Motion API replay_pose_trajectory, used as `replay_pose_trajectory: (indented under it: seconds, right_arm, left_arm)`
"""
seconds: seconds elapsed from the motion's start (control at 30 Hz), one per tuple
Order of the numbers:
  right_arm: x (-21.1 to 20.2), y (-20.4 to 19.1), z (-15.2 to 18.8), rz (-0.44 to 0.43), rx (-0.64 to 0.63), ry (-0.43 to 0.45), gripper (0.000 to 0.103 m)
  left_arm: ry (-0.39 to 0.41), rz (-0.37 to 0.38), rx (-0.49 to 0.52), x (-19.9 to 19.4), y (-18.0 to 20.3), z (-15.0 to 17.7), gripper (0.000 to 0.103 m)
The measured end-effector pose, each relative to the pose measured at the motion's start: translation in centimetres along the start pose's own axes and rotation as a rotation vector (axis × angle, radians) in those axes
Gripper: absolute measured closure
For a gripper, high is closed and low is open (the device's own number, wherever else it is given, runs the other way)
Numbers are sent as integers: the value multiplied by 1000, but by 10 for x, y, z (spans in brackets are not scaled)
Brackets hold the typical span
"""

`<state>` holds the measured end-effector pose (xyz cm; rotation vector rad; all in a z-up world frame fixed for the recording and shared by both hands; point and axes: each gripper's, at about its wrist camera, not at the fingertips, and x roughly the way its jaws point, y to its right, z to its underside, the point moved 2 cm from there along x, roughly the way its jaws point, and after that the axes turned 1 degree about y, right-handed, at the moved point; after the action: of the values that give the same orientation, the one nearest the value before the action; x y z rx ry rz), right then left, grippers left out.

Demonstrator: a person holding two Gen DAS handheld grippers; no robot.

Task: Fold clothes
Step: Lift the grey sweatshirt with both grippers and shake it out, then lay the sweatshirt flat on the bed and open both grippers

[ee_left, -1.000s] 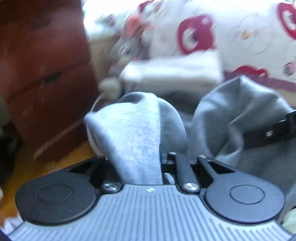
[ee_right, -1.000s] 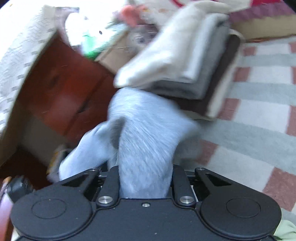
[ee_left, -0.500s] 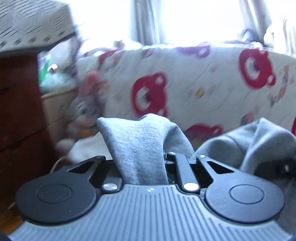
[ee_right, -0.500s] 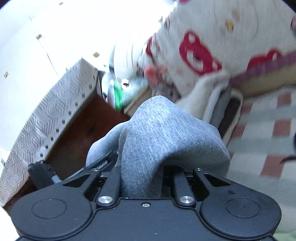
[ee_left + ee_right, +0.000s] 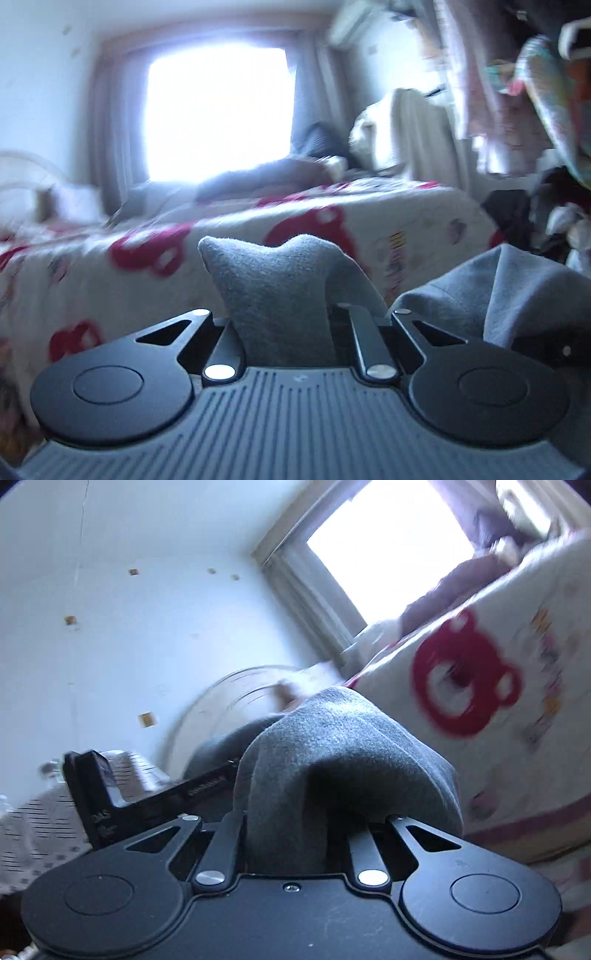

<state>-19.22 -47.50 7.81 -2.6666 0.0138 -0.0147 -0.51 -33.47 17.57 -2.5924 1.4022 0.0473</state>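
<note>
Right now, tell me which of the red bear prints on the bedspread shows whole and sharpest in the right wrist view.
The big red bear print just right of the grey garment: ears and pale centre clear; the other red prints are only edge slivers.

Right tool (image 5: 291, 797) clamped on grey cloth (image 5: 332, 760), which bunches up and drapes over its front. Left tool (image 5: 122, 797), black, just beside at left. Behind: white wall (image 5: 129, 627), bright window (image 5: 388, 546), bed (image 5: 524, 738) with red-bear cover.
</note>
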Motion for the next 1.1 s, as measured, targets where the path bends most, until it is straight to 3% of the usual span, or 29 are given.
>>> replay_pose_trajectory:
  seconds: [0.07,0.1,0.13,0.17,0.2,0.27,0.33,0.4,0.5,0.67,0.8,0.93,1.1]
  right_arm:
    - [-22,15,-10,128,-61,40,87]
    - [-31,24,-11,209,-97,54,87]
    - [-38,35,-10,304,-133,59,87]
    - [-41,51,-6,419,-168,50,86]
    - [-44,72,0,540,-191,32,85]
    - [-46,134,21,788,-194,-52,58]
    - [-45,201,48,983,-167,-189,58]
    - [-55,240,64,1078,-67,-264,58]
    - [-68,252,69,1036,48,-255,58]
    - [-32,227,95,833,41,-367,56]
    - [9,198,130,673,50,-466,53]
    - [36,166,164,548,55,-555,53]
    - [61,122,198,419,44,-637,53]
  left_arm:
    - [-55,88,-25,25,21,8,88]
    - [-83,132,-37,37,32,12,71]
    - [-111,176,-49,50,43,16,43]
    - [-139,221,-62,62,53,19,35]
    - [-186,247,-39,72,63,38,33]
    - [-279,267,26,81,71,88,33]
    - [-379,255,85,85,74,138,33]
    - [-484,212,94,74,59,189,33]
    - [-593,117,29,47,20,249,33]
    - [-705,-139,-191,0,-49,311,33]
    - [-656,-360,-321,-47,-94,330,33]
    - [-646,-430,-415,-79,-125,338,33]
    - [-681,-463,-405,-106,-134,356,33]
